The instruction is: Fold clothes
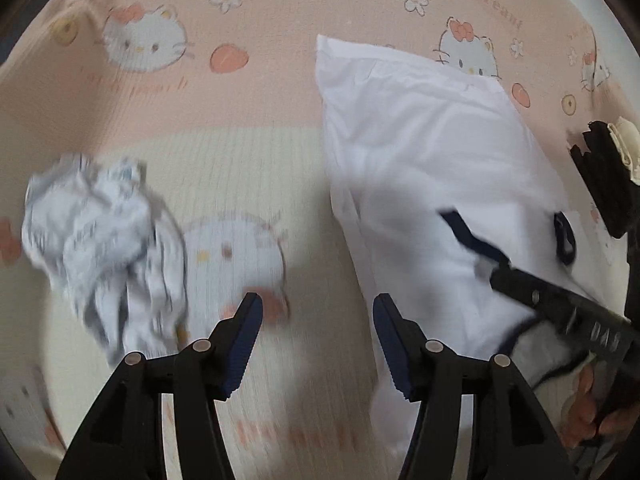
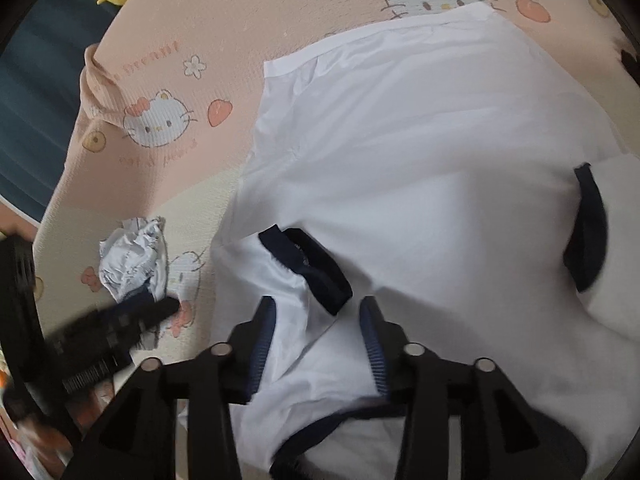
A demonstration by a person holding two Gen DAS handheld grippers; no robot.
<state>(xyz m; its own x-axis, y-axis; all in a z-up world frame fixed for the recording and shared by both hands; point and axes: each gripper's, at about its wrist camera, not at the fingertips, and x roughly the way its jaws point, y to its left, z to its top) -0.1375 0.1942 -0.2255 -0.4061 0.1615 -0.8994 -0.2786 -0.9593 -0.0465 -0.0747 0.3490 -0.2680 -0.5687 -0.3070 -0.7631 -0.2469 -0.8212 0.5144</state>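
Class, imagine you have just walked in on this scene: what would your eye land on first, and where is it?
The big white T-shirt with navy trim dominates, spread on the pink cat-print mat with both sleeves folded inward. To its left lies a small crumpled pale garment. The right hand-held gripper is open over the shirt's near end, and the left hand-held gripper is open above the mat between the two garments.

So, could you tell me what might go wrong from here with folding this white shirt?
1. Both sleeves are folded in loosely; the navy-cuffed sleeve under the open right gripper could slip back out when the white shirt is next lifted.
2. The crumpled light garment lies close beside the open left gripper and could be snagged or dragged.
3. The shirt still shows wrinkles, which a further fold might press in.
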